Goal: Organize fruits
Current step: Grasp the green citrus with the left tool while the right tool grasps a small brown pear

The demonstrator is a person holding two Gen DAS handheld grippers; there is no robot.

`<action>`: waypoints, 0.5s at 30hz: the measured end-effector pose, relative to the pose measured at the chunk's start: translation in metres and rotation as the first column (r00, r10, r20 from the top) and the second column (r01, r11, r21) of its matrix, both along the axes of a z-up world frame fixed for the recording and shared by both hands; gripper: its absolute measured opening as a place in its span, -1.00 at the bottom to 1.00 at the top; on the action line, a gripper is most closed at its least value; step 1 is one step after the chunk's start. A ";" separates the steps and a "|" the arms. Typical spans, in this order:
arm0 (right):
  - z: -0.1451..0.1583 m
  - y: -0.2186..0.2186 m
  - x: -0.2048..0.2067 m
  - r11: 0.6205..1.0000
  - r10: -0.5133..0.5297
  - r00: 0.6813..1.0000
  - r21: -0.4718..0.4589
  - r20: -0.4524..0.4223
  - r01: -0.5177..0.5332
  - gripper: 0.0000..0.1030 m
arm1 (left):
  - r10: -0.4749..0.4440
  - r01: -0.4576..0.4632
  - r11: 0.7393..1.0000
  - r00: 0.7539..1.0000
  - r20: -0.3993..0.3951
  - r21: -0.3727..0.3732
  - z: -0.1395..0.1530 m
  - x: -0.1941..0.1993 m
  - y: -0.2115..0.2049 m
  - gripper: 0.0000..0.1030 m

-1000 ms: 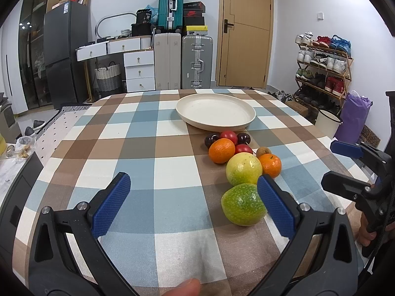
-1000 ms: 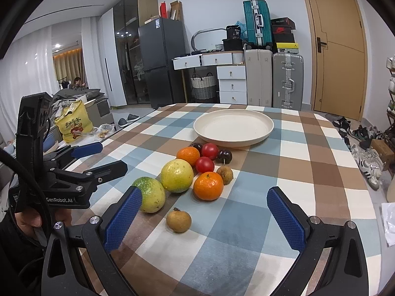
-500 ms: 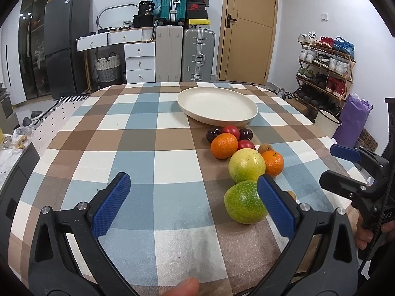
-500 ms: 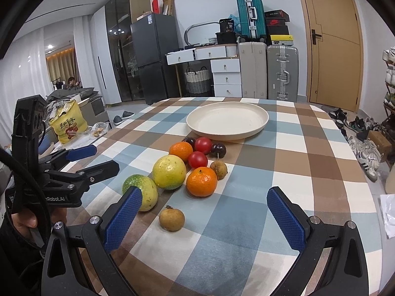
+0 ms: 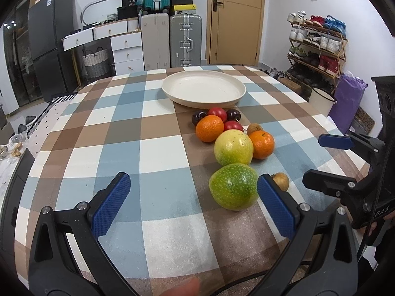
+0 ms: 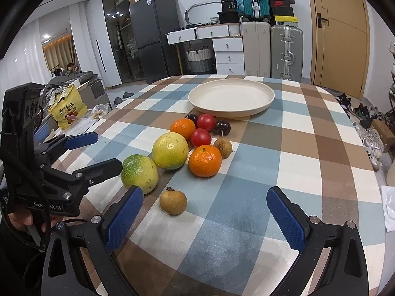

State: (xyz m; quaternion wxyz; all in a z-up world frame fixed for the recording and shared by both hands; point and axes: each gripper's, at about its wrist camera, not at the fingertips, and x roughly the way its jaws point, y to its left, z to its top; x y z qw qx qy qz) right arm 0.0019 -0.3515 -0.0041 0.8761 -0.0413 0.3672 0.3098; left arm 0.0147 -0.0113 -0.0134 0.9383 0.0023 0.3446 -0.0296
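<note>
Both grippers spread wide, nothing pinched. We see the left gripper low over the checked tablecloth, its right blue pad just beside the green fruit, not clearly touching. We see the right gripper hovering near the table's front edge with the small brown fruit just ahead, between the fingers' line but apart from both pads. Fruit cluster sits in front of the cream plate: yellow-green fruit touching the green one, near orange beside it, second brown fruit just behind that orange, far orange, two red fruits, two dark plums nearest the plate. No fruit on the plate. From the right wrist view the left gripper's lower finger tip sits right against the green fruit; we can't tell if there's contact.
</note>
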 end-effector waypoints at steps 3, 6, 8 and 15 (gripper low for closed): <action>-0.004 0.006 0.003 1.000 0.024 0.999 -0.008 -0.036 -0.024 0.83 | -0.029 0.028 0.999 0.999 -0.032 -0.026 -0.001 0.003 0.001 0.98; -0.008 0.012 0.003 0.999 0.040 0.998 -0.029 -0.048 -0.042 0.76 | -0.063 0.059 0.996 0.996 -0.063 -0.068 -0.002 0.006 0.003 0.98; -0.009 0.015 0.004 0.998 0.049 0.997 -0.034 -0.057 -0.051 0.67 | -0.077 0.070 0.994 0.994 -0.079 -0.087 -0.003 0.008 0.004 0.90; -0.012 0.022 0.004 0.995 0.075 0.995 -0.060 -0.071 -0.079 0.56 | -0.119 0.106 0.988 0.987 -0.108 -0.116 -0.006 0.013 0.001 0.82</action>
